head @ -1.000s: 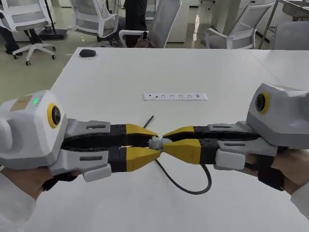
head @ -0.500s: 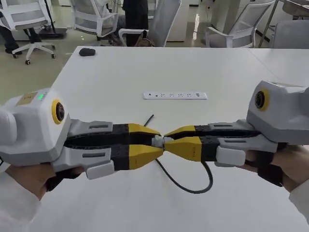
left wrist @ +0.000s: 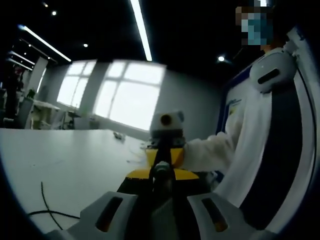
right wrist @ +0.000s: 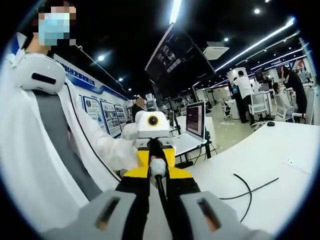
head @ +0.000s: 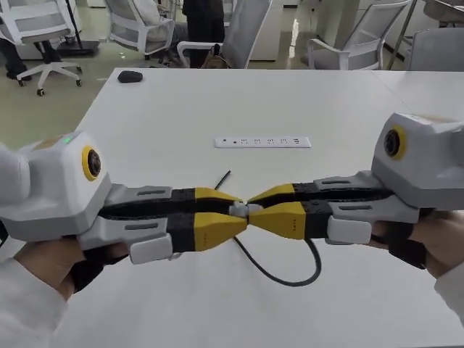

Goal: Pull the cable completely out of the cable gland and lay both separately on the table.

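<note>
Over the white table (head: pixel 181 109) my two grippers meet tip to tip. A small grey cable gland (head: pixel 238 210) sits between the yellow tips. My left gripper (head: pixel 233 214) is shut on the gland, seen close up as cable gland (left wrist: pixel 161 171). My right gripper (head: pixel 255 210) is shut on the black cable (head: pixel 290 284) right beside the gland (right wrist: pixel 158 167); the cable runs back between its jaws. Below, the cable hangs in a loop onto the table, and its free end (head: pixel 223 177) lies behind the left tips.
A white power strip (head: pixel 262 143) lies mid-table beyond the grippers. A small black object (head: pixel 130 77) rests at the far left corner. Office chairs (head: pixel 141 29) stand past the far edge. Bare tabletop lies around the cable loop.
Both grippers stay tip to tip on the gland and cable. The left gripper has edged slightly right; the view has shifted a little.
</note>
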{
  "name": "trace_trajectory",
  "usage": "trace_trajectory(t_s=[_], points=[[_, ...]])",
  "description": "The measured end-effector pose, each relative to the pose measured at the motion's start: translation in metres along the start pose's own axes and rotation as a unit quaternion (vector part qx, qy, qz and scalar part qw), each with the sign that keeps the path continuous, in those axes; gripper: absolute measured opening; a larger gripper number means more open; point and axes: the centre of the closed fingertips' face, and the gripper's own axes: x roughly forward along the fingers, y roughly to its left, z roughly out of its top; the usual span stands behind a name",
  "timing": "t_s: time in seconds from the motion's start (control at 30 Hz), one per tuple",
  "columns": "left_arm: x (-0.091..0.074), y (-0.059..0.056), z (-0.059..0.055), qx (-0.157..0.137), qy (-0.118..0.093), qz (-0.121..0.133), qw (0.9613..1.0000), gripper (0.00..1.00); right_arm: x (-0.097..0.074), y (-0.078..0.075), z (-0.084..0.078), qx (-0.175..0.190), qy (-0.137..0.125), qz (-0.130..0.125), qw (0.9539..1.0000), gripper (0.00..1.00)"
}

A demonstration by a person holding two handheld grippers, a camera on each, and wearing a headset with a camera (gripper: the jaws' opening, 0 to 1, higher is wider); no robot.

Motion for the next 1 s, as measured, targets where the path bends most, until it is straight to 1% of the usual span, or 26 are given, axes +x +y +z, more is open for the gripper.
trace_trajectory(t_s=[0.1, 0.17, 0.2, 0.3, 0.4, 0.47, 0.5, 0.53, 0.7, 0.73, 0.77, 0.83, 0.87, 0.9, 0.93, 0.97, 1.0], points=[[0.002, 0.001, -0.001, -0.011, 0.000, -0.001, 0.9999, 0.14, 0.000, 0.000, -0.001, -0.010, 0.009, 0.004, 0.9999, 0.08], [0.003, 0.002, -0.003, -0.023, -0.001, -0.002, 0.9997, 0.14, 0.000, -0.001, -0.002, -0.025, 0.017, 0.004, 0.9995, 0.08], [0.003, 0.003, -0.003, -0.034, -0.004, -0.004, 0.9994, 0.14, 0.000, -0.001, -0.002, -0.035, 0.021, 0.004, 0.9992, 0.08], [0.004, 0.003, -0.003, -0.050, -0.012, -0.007, 0.9986, 0.13, -0.001, 0.000, -0.002, -0.042, 0.021, 0.007, 0.9989, 0.08], [0.005, 0.003, -0.003, -0.061, -0.013, -0.008, 0.9980, 0.13, -0.001, 0.001, -0.002, -0.060, 0.024, 0.009, 0.9979, 0.09], [0.005, 0.004, -0.004, -0.074, -0.010, -0.011, 0.9972, 0.13, -0.001, 0.002, -0.003, -0.084, 0.031, 0.008, 0.9959, 0.09], [0.005, 0.004, -0.004, -0.076, -0.012, -0.013, 0.9969, 0.13, -0.001, 0.004, -0.003, -0.095, 0.031, 0.010, 0.9950, 0.09], [0.004, 0.003, -0.002, -0.086, -0.021, -0.016, 0.9960, 0.13, -0.001, 0.004, -0.002, -0.101, 0.030, 0.011, 0.9944, 0.09], [0.004, 0.003, -0.001, -0.092, -0.028, -0.021, 0.9952, 0.13, -0.001, 0.005, -0.001, -0.116, 0.031, 0.012, 0.9927, 0.09], [0.003, 0.003, 0.000, -0.093, -0.029, -0.021, 0.9950, 0.13, -0.001, 0.006, 0.000, -0.124, 0.031, 0.011, 0.9917, 0.09], [0.003, 0.003, -0.001, -0.093, -0.029, -0.021, 0.9950, 0.14, -0.001, 0.006, -0.002, -0.136, 0.037, 0.010, 0.9899, 0.09], [0.003, 0.003, -0.001, -0.084, -0.026, -0.018, 0.9959, 0.14, 0.000, 0.007, -0.003, -0.149, 0.041, 0.009, 0.9879, 0.10], [0.002, 0.003, -0.002, -0.076, -0.024, -0.015, 0.9967, 0.14, 0.001, 0.006, -0.004, -0.145, 0.041, 0.009, 0.9885, 0.10], [0.002, 0.003, -0.003, -0.064, -0.019, -0.012, 0.9977, 0.14, 0.001, 0.004, -0.005, -0.129, 0.038, 0.008, 0.9909, 0.11], [0.001, 0.004, -0.001, -0.053, -0.024, -0.008, 0.9983, 0.14, 0.001, 0.003, -0.004, -0.123, 0.030, 0.005, 0.9920, 0.11], [0.000, 0.004, 0.004, -0.025, -0.033, -0.005, 0.9991, 0.14, 0.001, 0.001, 0.000, -0.091, 0.009, 0.002, 0.9958, 0.12], [-0.001, 0.003, 0.006, -0.007, -0.035, -0.005, 0.9994, 0.14, 0.001, 0.002, 0.002, -0.057, -0.002, 0.009, 0.9983, 0.12]])
